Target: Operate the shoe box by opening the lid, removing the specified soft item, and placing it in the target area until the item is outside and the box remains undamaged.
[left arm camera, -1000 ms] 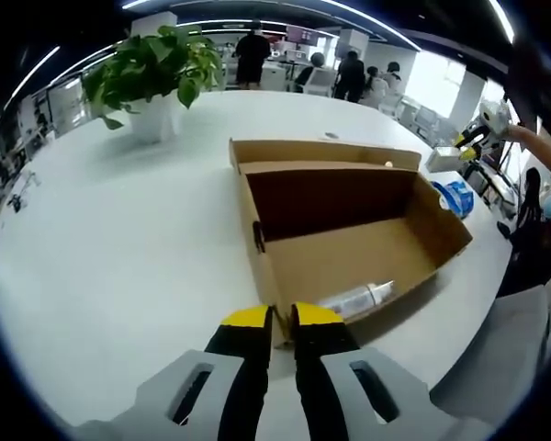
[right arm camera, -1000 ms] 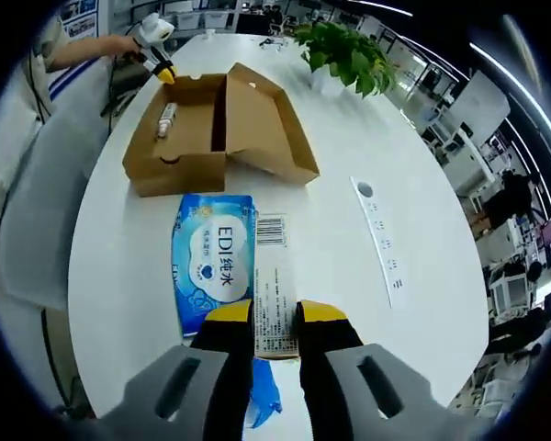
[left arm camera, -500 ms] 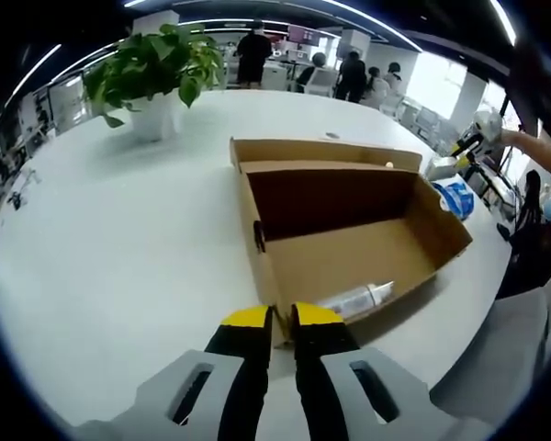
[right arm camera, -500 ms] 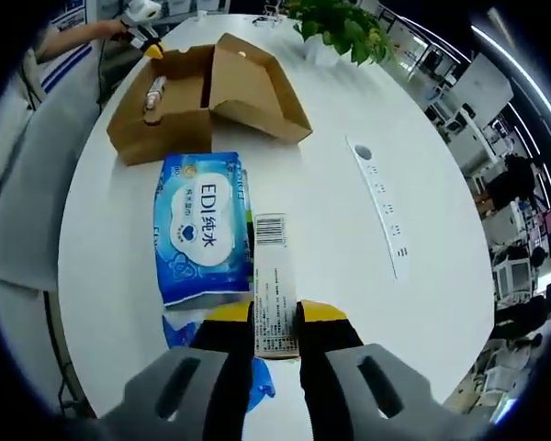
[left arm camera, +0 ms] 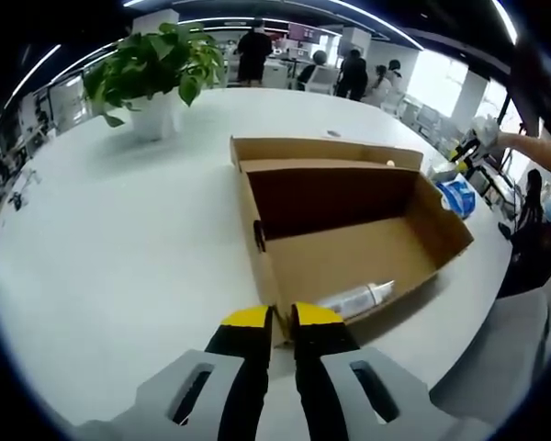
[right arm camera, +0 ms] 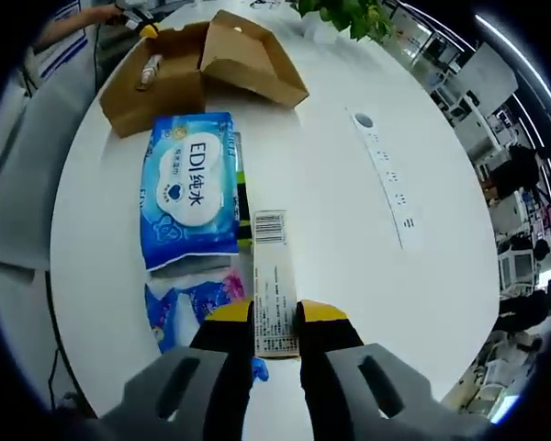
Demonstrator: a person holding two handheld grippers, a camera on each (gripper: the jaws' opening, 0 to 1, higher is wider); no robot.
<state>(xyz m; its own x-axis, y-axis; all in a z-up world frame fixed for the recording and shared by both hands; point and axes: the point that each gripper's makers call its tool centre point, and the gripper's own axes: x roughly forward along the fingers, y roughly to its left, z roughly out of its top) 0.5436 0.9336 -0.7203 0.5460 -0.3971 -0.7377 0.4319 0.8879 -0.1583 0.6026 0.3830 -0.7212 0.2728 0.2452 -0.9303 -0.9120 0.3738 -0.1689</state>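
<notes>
The open brown shoe box lies on the white table, with a clear tube on its floor. My left gripper is shut on the box's near wall at a corner. The same box lies far off in the right gripper view, with the left gripper at its end. My right gripper is shut on the white barcode flap of a blue wet-wipes pack, held over the table. In the left gripper view the right gripper is beyond the box's far end.
A second blue and pink pack lies on the table under the held one. A white power strip runs along the table. A potted plant stands at the far side. A grey chair is beside the table edge. People stand in the background.
The right gripper has drawn further back from the box with the wipes pack, and the second pack under it has come into view. The left gripper and the box have not moved.
</notes>
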